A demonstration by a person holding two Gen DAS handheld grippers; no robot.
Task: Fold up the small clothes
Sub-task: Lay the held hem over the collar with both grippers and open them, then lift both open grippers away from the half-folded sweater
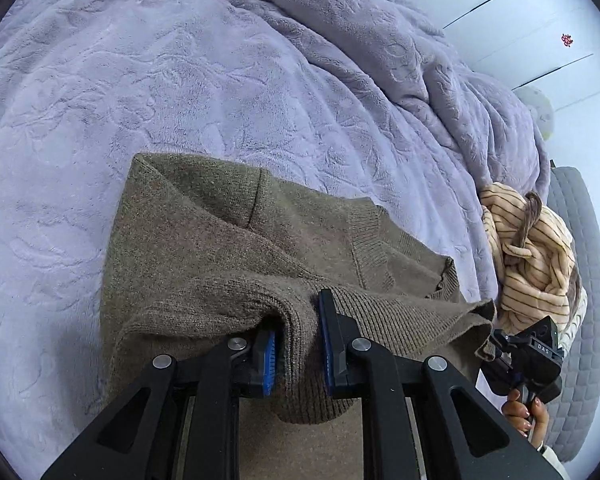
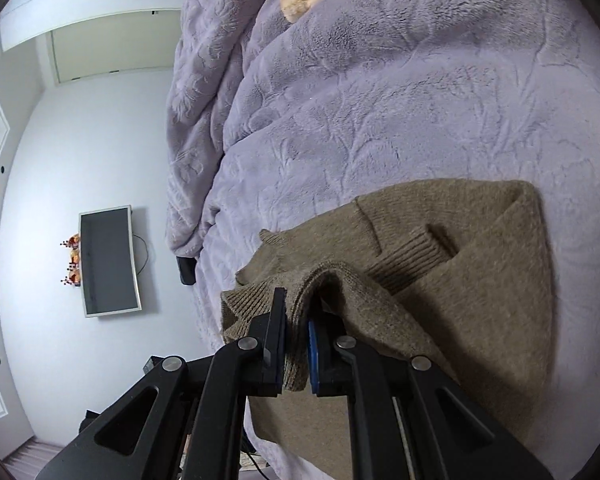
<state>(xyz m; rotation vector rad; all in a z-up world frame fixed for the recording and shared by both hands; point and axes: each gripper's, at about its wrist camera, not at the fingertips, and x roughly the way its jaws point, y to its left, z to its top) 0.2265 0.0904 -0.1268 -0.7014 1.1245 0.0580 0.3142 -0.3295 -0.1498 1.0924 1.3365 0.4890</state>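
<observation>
Fold in progress on a brown knit sweater (image 1: 204, 240) lying on the bed's lilac blanket (image 1: 140, 92). In the left wrist view the left hand-held gripper (image 1: 298, 344) had its blue-padded jaws nearly closed on a gathered ribbed edge of the sweater at 6 o'clock, with the knit bunched between the pads; the rest of the garment spread away toward 12 o'clock, one flap already doubled over its body. In the right wrist view the right hand-held gripper (image 2: 296, 344) was likewise clamped almost fully on a ribbed edge at 6 o'clock, and the garment extended toward 2 o'clock across the blanket. The right unit and the hand carrying it also appeared at 4 o'clock in the left view, near a striped cream bundle (image 1: 528, 256). Judged step: both pinched edges were being carried over the sweater's body to make a fold. The next move appears to call for laying both edges down level and aligned with the far side, keeping the cloth taut between the grips, and only then letting the jaws part.
</observation>
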